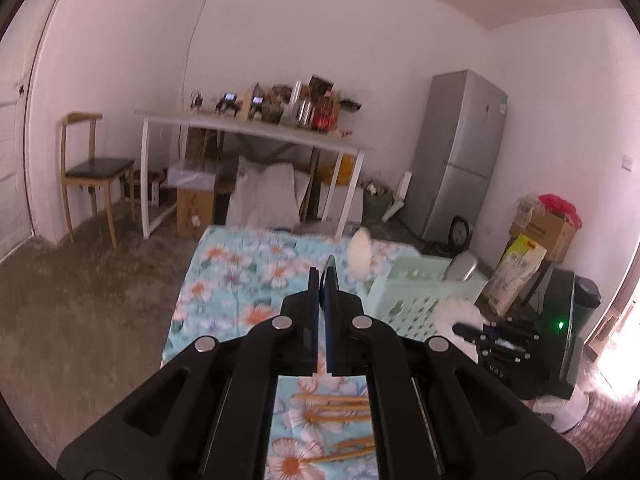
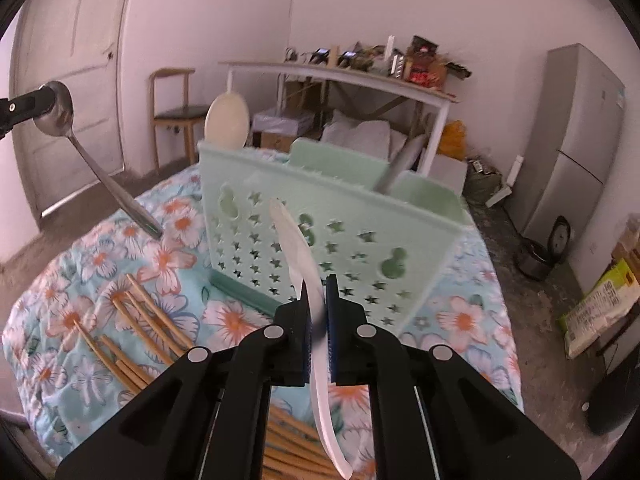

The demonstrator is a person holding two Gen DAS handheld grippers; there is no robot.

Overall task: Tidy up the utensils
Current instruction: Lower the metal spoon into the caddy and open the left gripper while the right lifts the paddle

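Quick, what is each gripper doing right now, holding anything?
Left gripper: closed on a metal spoon, gripped at the bowl.
Right gripper: closed on a white plastic spoon.

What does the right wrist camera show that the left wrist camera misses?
Only the right wrist view shows the left gripper holding a metal spoon by its bowl, and the right gripper shut on a white spoon. Only the left wrist view shows a cardboard box by the wall. Both show the green basket, chopsticks, flowered cloth and fridge.
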